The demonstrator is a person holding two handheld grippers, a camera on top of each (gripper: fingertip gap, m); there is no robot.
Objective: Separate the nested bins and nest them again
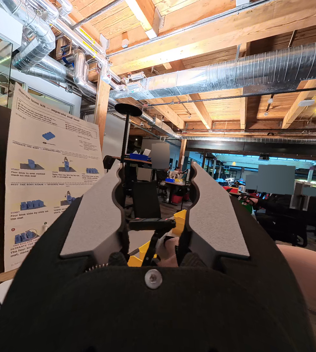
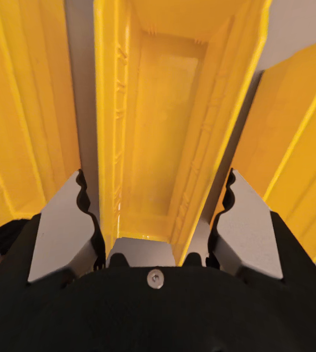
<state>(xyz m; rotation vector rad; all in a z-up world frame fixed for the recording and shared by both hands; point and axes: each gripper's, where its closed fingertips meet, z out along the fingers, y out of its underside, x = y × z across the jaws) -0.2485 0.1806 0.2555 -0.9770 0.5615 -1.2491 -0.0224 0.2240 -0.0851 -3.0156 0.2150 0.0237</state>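
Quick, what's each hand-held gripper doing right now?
Left hand-held gripper: open, holding nothing.
Right hand-held gripper: open, straddling the middle yellow bin without gripping it.

Yellow bins (image 2: 164,122): moulded plastic, slightly glossy, ribbed walls. Surface (image 2: 81,114) between bins: matt, smooth, pale. Claw fingers (image 2: 62,224) beside middle bin: grainy grey finish, black wavy pads. Above the instruction sheet (image 1: 52,171), matt paper: bare timber ceiling (image 1: 220,106), shiny metal ducts (image 1: 267,68).
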